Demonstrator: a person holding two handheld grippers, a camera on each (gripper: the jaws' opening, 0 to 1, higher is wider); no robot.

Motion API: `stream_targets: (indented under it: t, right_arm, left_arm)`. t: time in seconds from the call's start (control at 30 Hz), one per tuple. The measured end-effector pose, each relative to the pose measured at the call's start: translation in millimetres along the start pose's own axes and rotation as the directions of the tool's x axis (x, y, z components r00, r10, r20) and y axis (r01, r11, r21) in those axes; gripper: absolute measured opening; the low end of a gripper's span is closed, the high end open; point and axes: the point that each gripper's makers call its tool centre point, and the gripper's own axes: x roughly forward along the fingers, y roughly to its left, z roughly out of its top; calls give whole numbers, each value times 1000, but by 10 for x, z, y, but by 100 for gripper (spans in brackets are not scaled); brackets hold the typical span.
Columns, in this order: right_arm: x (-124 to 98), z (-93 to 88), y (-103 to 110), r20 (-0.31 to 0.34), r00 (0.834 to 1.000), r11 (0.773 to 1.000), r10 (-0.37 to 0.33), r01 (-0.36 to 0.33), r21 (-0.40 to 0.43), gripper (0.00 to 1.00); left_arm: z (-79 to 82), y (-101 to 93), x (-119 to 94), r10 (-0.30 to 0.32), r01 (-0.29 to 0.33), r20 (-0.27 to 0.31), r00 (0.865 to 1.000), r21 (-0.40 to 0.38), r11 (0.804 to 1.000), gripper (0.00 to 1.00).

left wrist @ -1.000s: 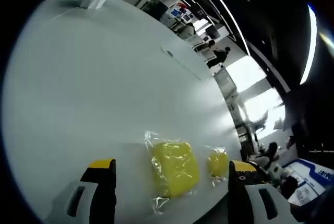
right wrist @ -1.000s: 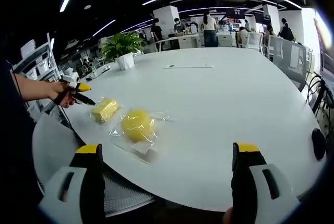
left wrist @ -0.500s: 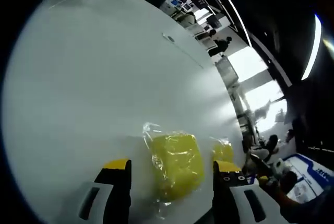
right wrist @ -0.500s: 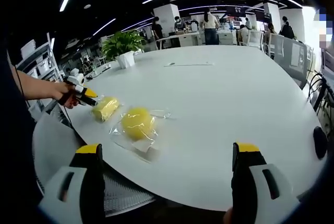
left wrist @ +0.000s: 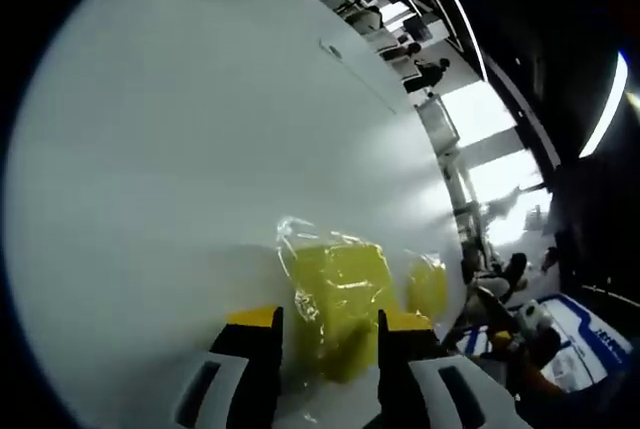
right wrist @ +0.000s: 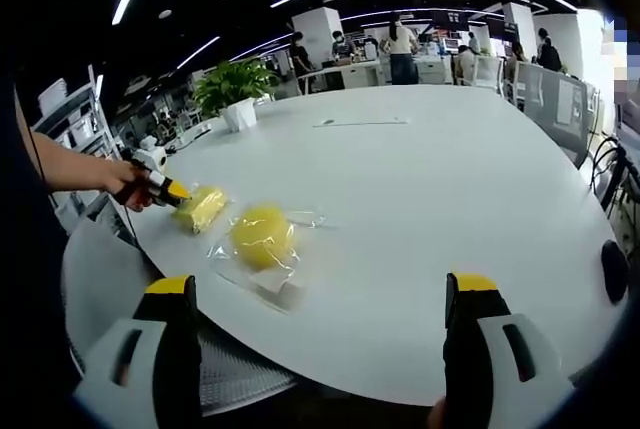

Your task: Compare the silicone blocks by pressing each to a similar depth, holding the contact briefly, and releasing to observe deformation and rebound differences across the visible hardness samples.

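Silicone block in plastic wrap sits between left gripper tips; jaws narrowed since a second ago, squeeze starting. Right gripper stays wide open, round sample ahead-left.

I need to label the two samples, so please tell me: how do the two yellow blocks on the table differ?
The squarish block lies nearer the table edge, with the left hand-held gripper at it; the rounder block lies apart, untouched. The squarish block has flat sides; the other looks domed. Both are yellow, wrapped in clear plastic, on the white table.
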Motion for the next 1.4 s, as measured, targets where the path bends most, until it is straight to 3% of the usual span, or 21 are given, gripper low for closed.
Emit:
stream_targets:
  t: [0.13,0.23,0.3,0.6,0.93,1.23,1.27,1.33,1.37,1.4]
  right_arm:
    - [19,-2,13,-1,1000,1000,2,-2,1,97]
    - [39,0,46,3,1000,1000,6,-6,8,97]
    - [56,-13,67,0,1000,1000,9,-9,7,97]
    - [62,-69,68,-10,1000,1000,9,-9,14,97]
    - [125,-85,73,-17,1000,1000,12,-11,19,97]
    - [159,-22,128,-1,1000,1000,21,-20,15,96]
    - [155,-17,127,0,1000,1000,19,-19,14,96]
    - [135,-4,121,5,1000,1000,18,-18,16,96]
    - [126,-6,116,5,1000,1000,16,-16,15,96]
    - [117,-12,110,3,1000,1000,14,-14,13,96]
  left_arm:
    - [-5,4,25,5,-5,-3,1000,-27,1000,31]
    - [-44,0,34,27,-26,-19,999,65,998,30]
    - [-35,7,52,41,-40,-9,999,76,996,28]
    - [-72,21,80,93,-90,-37,995,77,993,12]
    - [-87,73,112,136,-136,-4,991,65,989,4]
    - [-75,87,121,127,-126,0,992,27,992,2]
    - [-76,52,122,107,-107,5,994,-57,993,2]
    - [-66,49,116,56,-55,31,998,-53,997,2]
    - [-97,15,82,32,-27,41,999,-127,991,2]
    - [-94,3,72,18,-11,58,998,-130,991,2]
